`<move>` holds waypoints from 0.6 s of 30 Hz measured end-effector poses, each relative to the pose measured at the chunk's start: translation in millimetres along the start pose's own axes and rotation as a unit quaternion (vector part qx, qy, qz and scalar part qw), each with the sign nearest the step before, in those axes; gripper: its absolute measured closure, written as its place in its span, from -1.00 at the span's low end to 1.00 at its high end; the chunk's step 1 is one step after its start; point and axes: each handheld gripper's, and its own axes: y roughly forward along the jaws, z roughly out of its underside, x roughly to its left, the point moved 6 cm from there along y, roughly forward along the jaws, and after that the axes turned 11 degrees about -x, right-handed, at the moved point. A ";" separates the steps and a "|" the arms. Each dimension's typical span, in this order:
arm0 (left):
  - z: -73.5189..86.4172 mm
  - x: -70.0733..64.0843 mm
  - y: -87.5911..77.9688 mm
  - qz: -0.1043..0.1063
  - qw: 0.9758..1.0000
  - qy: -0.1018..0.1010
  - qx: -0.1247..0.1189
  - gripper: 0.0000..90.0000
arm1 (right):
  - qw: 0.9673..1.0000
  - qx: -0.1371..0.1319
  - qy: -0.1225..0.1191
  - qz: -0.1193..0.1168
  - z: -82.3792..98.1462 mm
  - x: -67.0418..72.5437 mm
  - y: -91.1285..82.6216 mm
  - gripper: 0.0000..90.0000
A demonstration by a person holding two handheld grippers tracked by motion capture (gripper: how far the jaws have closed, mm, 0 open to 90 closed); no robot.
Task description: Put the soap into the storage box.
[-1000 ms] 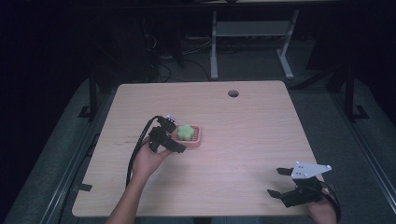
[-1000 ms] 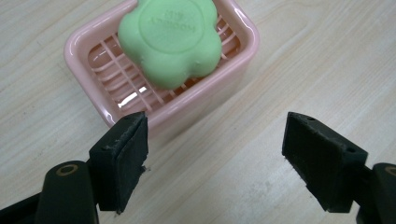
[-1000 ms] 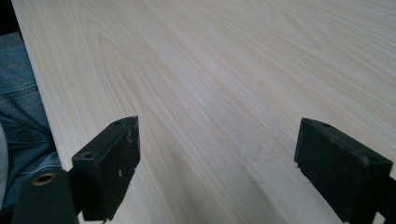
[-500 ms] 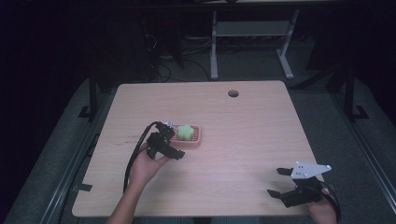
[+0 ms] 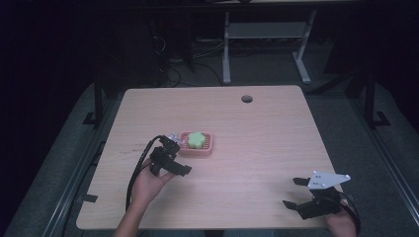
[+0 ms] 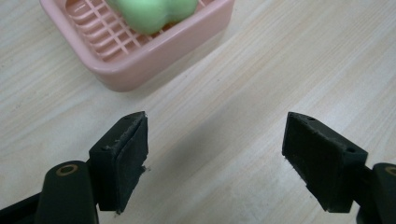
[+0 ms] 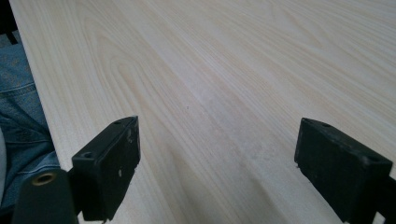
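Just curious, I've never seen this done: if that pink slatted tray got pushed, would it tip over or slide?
The pink slatted tray looks low and wide, so it would probably slide across the smooth wooden table rather than tip. It seems to be thin plastic, likely light and stiff. The rounded green piece lies loose inside, so it might shift when the tray is nudged.

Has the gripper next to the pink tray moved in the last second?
Yes. The left gripper has pulled back from the pink tray toward the table's near edge, fingers open.
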 end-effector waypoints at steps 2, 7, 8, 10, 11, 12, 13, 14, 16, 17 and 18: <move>2.1 -0.2 -1.0 0.000 1.000 -0.001 0.000 -0.50 | 1.000 0.000 0.001 0.000 0.2 -0.2 0.0 -0.69; 6.4 -2.4 -3.5 -0.001 1.000 -0.004 -0.007 -0.51 | 1.000 0.002 0.003 0.001 0.8 0.1 0.4 -0.69; 6.4 -2.4 -3.5 -0.001 1.000 -0.004 -0.007 -0.51 | 1.000 0.003 0.003 0.001 0.9 0.0 0.4 -0.69; 9.8 -2.9 -5.5 -0.002 1.000 0.000 -0.005 -0.51 | 1.000 0.003 0.003 0.001 1.0 0.1 0.4 -0.69; 11.2 -3.5 -6.2 -0.001 1.000 -0.003 -0.005 -0.51 | 1.000 0.003 0.003 0.002 1.0 0.1 0.3 -0.69; 12.3 -3.8 -6.2 -0.002 1.000 -0.004 -0.008 -0.51 | 1.000 0.003 0.004 0.002 0.9 0.2 0.3 -0.69; 12.3 -3.8 -6.2 -0.002 1.000 -0.004 -0.008 -0.51 | 1.000 0.003 0.003 0.002 1.0 0.1 0.3 -0.69; 13.9 -3.9 -6.7 -0.001 1.000 -0.004 -0.007 -0.51 | 1.000 0.003 0.004 0.002 1.1 0.1 0.3 -0.69; 18.9 -4.2 -7.5 -0.001 1.000 -0.004 -0.008 -0.52 | 1.000 0.003 0.003 0.002 1.3 -0.1 0.5 -0.69; 18.9 -4.2 -7.5 -0.001 1.000 -0.004 -0.008 -0.52 | 1.000 0.004 0.003 0.001 1.4 -0.2 0.6 -0.69; 21.1 -4.1 -7.5 -0.003 1.000 -0.004 -0.007 -0.51 | 1.000 0.004 0.003 0.001 1.4 -0.2 0.6 -0.69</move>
